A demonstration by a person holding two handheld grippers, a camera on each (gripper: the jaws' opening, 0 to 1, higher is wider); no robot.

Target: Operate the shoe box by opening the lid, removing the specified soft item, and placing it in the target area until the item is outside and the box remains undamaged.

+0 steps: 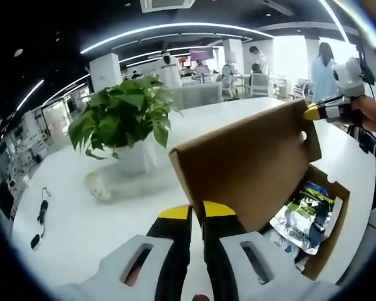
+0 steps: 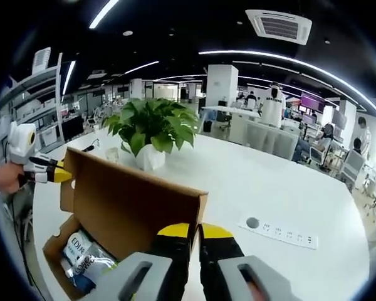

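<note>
Both grippers, left (image 1: 196, 211) and right (image 2: 194, 232), pinch the raised lid (image 1: 244, 166), tips up

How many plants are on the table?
1: the leafy plant in a white pot stands on the white table, behind the open box. Others may be hidden.

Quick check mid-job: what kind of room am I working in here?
Most likely an open-plan office: a long white table with a built-in power socket strip, a leafy green potted plant, linear ceiling lights, and desks with people behind.
</note>
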